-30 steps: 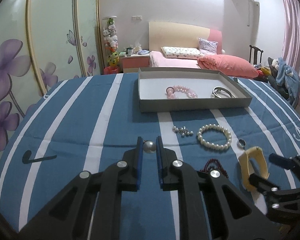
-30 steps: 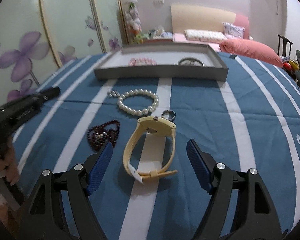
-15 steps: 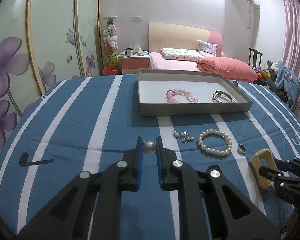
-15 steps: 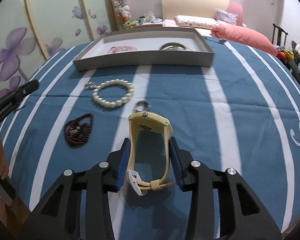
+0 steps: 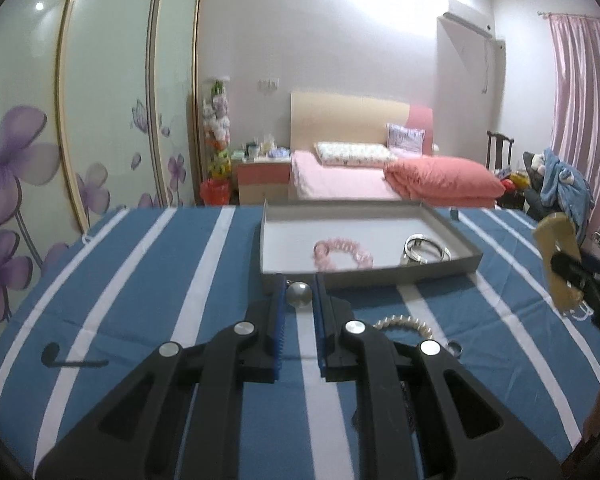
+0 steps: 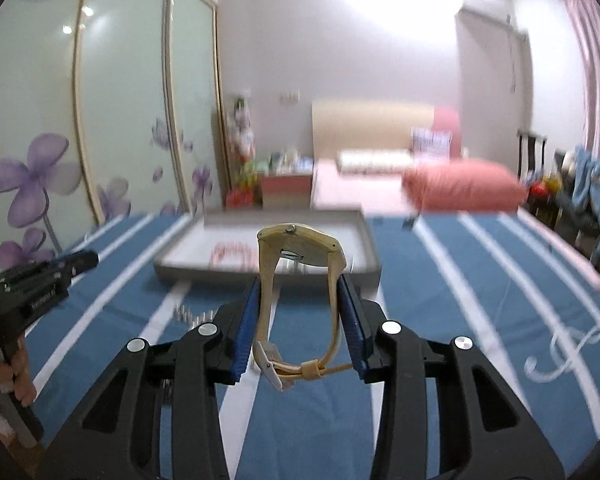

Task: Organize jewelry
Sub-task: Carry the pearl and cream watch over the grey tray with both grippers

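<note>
My left gripper is shut on a small silver ball pendant, held above the blue striped cloth just before the grey tray. The tray holds a pink bead bracelet and silver bangles. My right gripper is shut on a yellow wristwatch, lifted off the cloth and facing the tray. The watch also shows at the right edge of the left wrist view. A white pearl bracelet and a small ring lie on the cloth.
The blue and white striped cloth covers the table. Small silver earrings lie on it left of my right gripper. The left gripper's body sits at the left of the right wrist view. A bed and wardrobe stand behind.
My right gripper closed on the yellow watch and lifted it up toward the tray. My left gripper, still holding the pendant, moved forward toward the tray's near wall.
</note>
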The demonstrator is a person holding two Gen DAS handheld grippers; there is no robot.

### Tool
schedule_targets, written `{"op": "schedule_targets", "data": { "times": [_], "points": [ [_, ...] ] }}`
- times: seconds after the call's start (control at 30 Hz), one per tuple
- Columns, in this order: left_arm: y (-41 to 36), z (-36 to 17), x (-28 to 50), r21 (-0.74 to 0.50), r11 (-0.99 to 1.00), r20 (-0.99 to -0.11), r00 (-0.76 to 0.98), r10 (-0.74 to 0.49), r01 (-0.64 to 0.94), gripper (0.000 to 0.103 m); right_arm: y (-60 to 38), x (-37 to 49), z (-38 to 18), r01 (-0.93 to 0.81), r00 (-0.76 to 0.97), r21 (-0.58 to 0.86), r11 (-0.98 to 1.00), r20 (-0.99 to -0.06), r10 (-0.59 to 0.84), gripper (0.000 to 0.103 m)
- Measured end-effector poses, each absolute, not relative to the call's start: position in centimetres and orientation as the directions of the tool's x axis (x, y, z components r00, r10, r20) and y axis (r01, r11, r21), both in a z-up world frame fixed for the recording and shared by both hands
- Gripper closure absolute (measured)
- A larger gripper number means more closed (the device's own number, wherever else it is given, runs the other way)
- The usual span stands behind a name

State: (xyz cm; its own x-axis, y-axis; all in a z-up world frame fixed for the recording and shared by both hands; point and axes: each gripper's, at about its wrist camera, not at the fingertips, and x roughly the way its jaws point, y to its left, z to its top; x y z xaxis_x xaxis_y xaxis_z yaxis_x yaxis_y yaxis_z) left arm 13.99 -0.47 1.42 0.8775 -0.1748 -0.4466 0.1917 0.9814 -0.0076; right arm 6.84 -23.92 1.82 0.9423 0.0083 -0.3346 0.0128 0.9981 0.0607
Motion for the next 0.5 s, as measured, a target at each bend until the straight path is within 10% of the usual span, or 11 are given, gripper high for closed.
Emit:
{"op": "schedule_targets", "data": {
  "times": [0.5],
  "points": [
    [-2.7,3.0,14.9,0.016,0.983,-0.337,0.926,-0.169,0.185,0.09,-24.6,9.2,3.2,0.015,0.986,0.057,0.998,-0.167,-0.006,0.062]
  ]
}}
